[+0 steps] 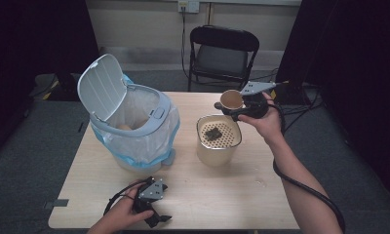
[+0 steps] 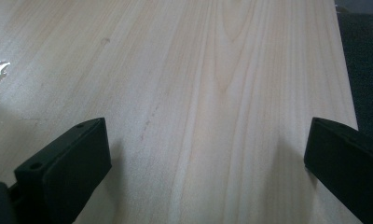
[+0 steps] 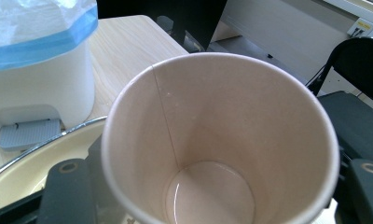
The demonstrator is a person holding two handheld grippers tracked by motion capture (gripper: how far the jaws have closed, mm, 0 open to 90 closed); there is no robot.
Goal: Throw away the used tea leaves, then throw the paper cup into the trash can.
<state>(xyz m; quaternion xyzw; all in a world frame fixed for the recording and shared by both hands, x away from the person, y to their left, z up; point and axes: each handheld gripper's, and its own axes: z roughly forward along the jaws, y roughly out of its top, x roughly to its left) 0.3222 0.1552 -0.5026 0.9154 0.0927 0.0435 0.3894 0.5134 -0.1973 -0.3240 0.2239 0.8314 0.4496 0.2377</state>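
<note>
1. Right now your right hand-held gripper (image 1: pixel 237 108) is clamped on the paper cup (image 1: pixel 231 100), upright.
2. At seven o'clock, just below it, sits the strainer pot (image 1: pixel 218 139).
3. Your left hand-held gripper (image 1: pixel 153 210) rests apart-jawed on the table (image 1: pixel 222 195), well away.

Curtained recording lab, folding chair (image 1: pixel 224 52)
</note>
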